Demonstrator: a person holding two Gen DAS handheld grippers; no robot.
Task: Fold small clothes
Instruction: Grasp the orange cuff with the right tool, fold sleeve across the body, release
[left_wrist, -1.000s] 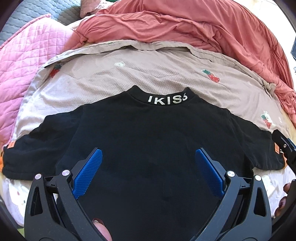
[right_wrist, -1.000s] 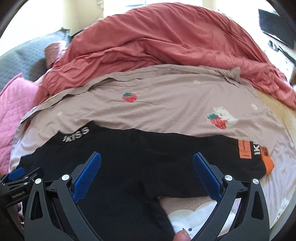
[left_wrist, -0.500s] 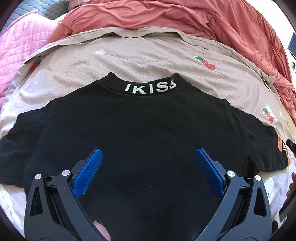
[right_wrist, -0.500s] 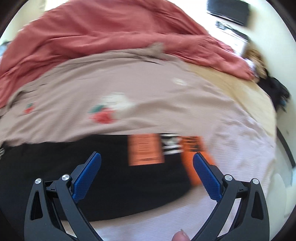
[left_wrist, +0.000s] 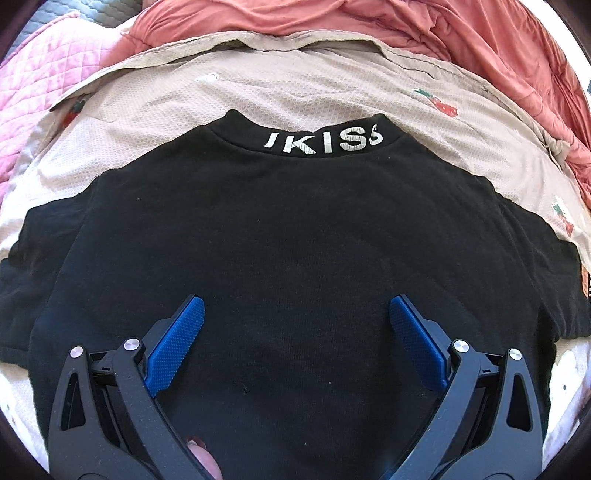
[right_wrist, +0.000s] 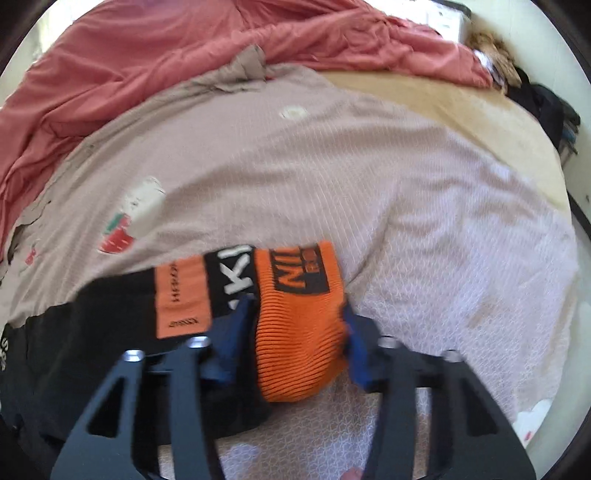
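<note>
Two grippers work one black shirt (left_wrist: 295, 258) spread flat on the beige strawberry-print sheet (left_wrist: 155, 110), collar (left_wrist: 317, 142) pointing away. The right gripper (right_wrist: 299, 332) has its jaws closed on the orange cuff (right_wrist: 299, 332) at the sleeve's end, the part of the shirt farthest from the collar on that side. The left gripper (left_wrist: 295, 321) hovers over the shirt's middle, jaws wide apart and holding nothing. The sleeve's long axis runs sideways from the body, so the likely fold carries the cuff inward toward the collar line, and the right hand is placed for it.

A home bedroom: a bed with a rumpled coral duvet (left_wrist: 461, 40) and strawberry-print sheet (right_wrist: 332, 166).
</note>
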